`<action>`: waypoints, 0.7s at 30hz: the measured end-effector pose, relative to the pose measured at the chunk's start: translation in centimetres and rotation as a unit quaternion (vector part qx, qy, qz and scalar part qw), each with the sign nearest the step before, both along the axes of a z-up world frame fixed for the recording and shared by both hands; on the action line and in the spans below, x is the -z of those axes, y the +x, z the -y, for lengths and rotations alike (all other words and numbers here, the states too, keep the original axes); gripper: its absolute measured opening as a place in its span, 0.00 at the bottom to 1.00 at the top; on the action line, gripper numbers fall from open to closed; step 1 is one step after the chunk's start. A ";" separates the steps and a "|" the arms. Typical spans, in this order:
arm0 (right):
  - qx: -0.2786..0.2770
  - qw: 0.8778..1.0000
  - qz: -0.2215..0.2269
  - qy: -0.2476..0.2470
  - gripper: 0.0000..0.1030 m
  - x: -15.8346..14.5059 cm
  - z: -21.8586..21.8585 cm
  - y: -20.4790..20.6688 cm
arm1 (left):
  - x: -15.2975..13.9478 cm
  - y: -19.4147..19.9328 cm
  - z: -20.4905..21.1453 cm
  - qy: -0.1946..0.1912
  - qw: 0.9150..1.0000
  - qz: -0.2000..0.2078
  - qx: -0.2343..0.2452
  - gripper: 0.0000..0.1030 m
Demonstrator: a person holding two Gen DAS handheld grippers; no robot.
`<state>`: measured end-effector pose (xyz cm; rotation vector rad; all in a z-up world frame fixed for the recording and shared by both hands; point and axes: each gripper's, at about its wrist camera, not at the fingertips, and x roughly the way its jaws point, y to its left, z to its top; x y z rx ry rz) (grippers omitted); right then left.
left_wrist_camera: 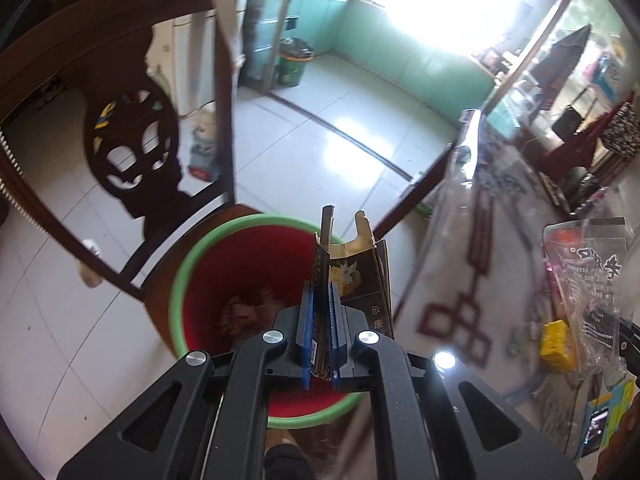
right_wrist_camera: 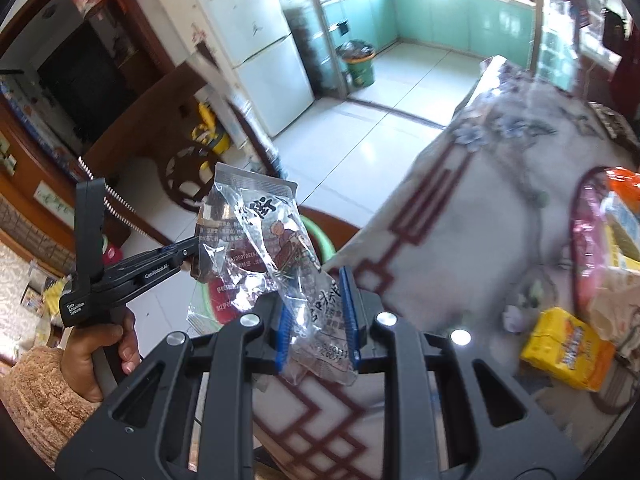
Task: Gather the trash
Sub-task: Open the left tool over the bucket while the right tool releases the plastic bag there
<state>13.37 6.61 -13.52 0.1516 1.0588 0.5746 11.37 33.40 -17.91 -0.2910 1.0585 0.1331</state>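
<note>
My left wrist camera sits just behind the left gripper [left_wrist_camera: 321, 280], looking steeply down along its fingers into the red bin [left_wrist_camera: 224, 280] close below, with the chair [left_wrist_camera: 132, 160] to the left and the table [left_wrist_camera: 500, 260] along the right edge. My right wrist camera rides behind the right gripper [right_wrist_camera: 318, 312], tilted down over the table's corner, close above the cloth. Both views face the tiled floor [right_wrist_camera: 360, 140] and the far green cabinets [left_wrist_camera: 400, 56]. Each catches the other's load: the clear wrapper [left_wrist_camera: 588, 280] shows at the left view's right edge.
</note>
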 end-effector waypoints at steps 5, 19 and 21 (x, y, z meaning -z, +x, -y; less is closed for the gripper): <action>-0.044 0.999 -0.031 0.004 0.22 2.0 -4.0 1.1 | 1.4 -0.4 -1.6 0.005 1.000 -0.020 -0.019 0.04; -0.066 0.997 -0.041 0.008 0.75 4.0 -8.9 2.4 | 2.9 -0.8 -3.6 0.006 0.998 -0.044 -0.035 0.04; -0.059 0.997 -0.046 0.009 0.75 3.9 -8.3 2.5 | 3.1 -0.8 -3.7 0.006 0.998 -0.047 -0.036 0.04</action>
